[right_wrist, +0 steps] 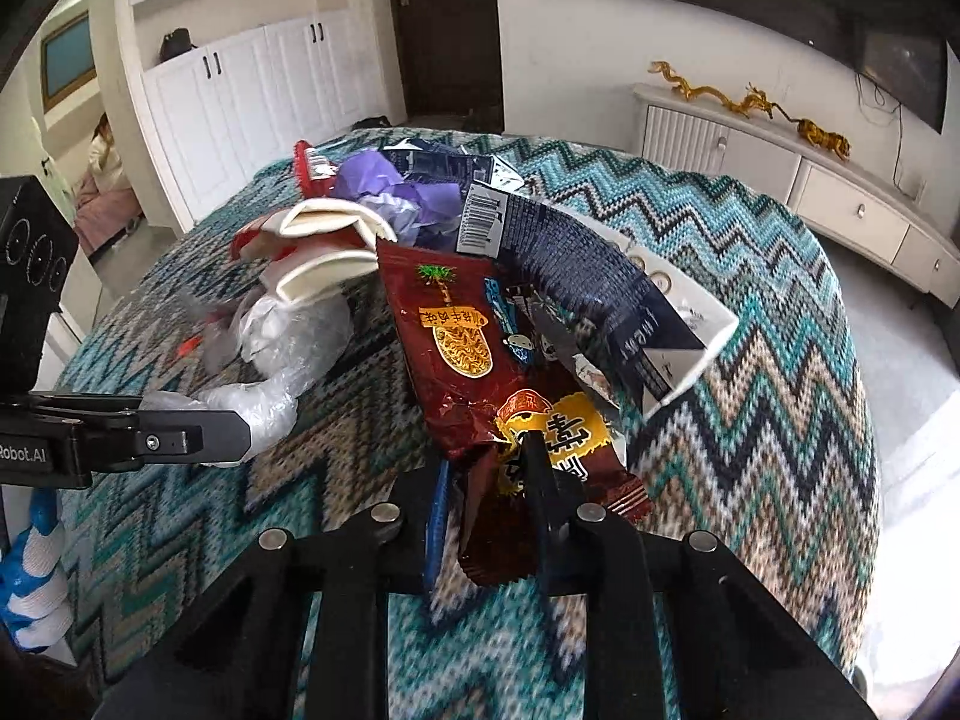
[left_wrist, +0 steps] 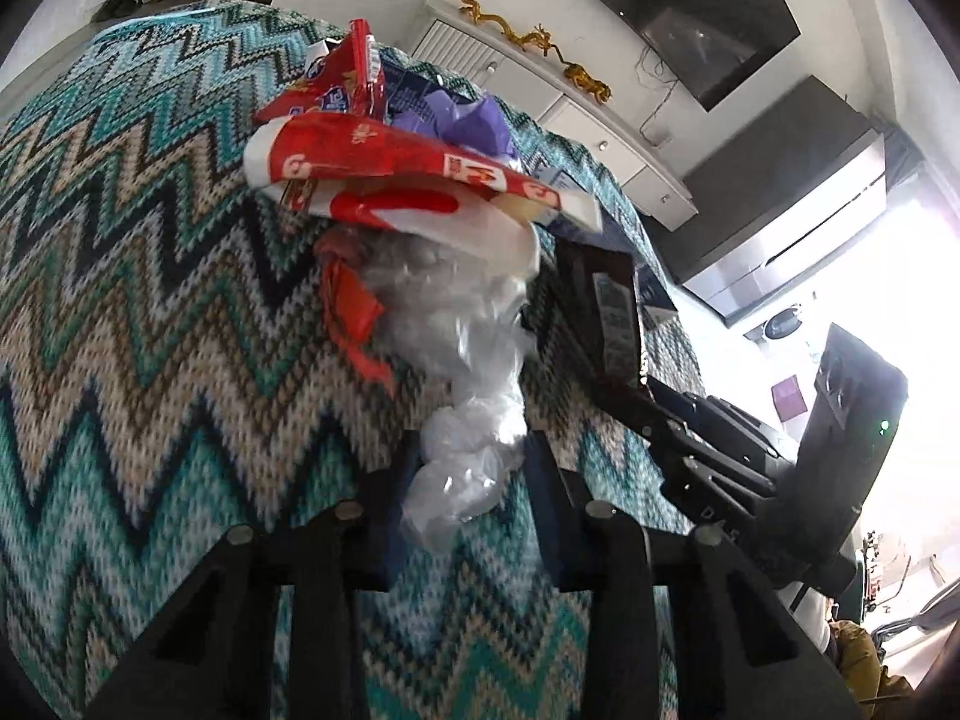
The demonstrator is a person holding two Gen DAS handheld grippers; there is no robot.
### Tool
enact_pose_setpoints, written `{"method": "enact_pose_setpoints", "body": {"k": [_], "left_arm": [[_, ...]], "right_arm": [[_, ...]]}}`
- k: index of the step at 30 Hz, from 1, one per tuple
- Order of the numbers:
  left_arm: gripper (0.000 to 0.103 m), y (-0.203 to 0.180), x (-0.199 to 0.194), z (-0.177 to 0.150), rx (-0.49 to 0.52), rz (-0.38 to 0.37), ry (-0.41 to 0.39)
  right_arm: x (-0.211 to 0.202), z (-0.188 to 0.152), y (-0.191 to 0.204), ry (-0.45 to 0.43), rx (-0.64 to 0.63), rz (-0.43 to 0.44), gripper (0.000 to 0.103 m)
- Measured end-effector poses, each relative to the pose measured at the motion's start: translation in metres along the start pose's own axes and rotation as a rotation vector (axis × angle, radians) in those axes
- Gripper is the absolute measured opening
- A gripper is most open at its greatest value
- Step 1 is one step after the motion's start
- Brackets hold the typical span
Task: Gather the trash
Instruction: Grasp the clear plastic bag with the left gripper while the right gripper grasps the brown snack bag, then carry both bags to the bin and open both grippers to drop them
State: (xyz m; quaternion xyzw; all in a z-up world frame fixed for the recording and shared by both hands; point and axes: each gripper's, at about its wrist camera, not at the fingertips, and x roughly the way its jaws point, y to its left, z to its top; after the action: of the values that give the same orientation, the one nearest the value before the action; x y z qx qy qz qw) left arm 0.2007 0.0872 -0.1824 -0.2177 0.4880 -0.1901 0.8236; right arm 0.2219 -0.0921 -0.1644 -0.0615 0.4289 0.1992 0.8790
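A heap of trash lies on a round table under a zigzag knitted cloth point(left_wrist: 150, 300) point(right_wrist: 750, 360). In the heap are squashed red-and-white paper cups point(left_wrist: 384, 162) point(right_wrist: 324, 240), purple paper point(left_wrist: 474, 120) point(right_wrist: 414, 192), a dark blue carton point(right_wrist: 576, 276) and a crumpled clear plastic bag point(left_wrist: 456, 324) point(right_wrist: 288, 348). My left gripper point(left_wrist: 474, 498) point(right_wrist: 240, 438) is shut on the twisted tail of that plastic bag. A brown noodle wrapper point(right_wrist: 462, 348) is pinched at its near end by my right gripper point(right_wrist: 492, 510), which is shut on it.
A low white cabinet point(right_wrist: 840, 198) with golden dragon figures point(right_wrist: 750, 102) stands behind the table, under a wall-mounted TV point(right_wrist: 780, 0). White cupboards point(right_wrist: 240, 78) and a dark door point(right_wrist: 450, 30) lie further back. A person point(right_wrist: 105, 174) sits at the far left.
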Motion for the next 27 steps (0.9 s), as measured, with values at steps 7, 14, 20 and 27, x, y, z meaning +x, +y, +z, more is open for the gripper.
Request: {"method": "enact_pose_setpoints", "body": {"k": [7, 14, 20, 27], "left_arm": [[0.031, -0.004, -0.033, -0.027, 0.04, 0.002, -0.011], [0.031, -0.018, -0.07, -0.046, 0.07, -0.001, -0.056], [0.031, -0.04, -0.103, -0.059, 0.111, -0.01, -0.098], [0.031, -0.1, -0.107, -0.061, 0.249, -0.032, -0.086]], "right_arm": [[-0.032, -0.025, 0.005, -0.011, 0.054, 0.049, 0.015], [-0.075, -0.047, 0.014, -0.057, 0.089, 0.101, 0.015], [-0.121, -0.063, 0.023, -0.13, 0.109, 0.132, 0.015], [-0.182, -0.089, -0.005, -0.239, 0.182, 0.081, 0.015]]}}
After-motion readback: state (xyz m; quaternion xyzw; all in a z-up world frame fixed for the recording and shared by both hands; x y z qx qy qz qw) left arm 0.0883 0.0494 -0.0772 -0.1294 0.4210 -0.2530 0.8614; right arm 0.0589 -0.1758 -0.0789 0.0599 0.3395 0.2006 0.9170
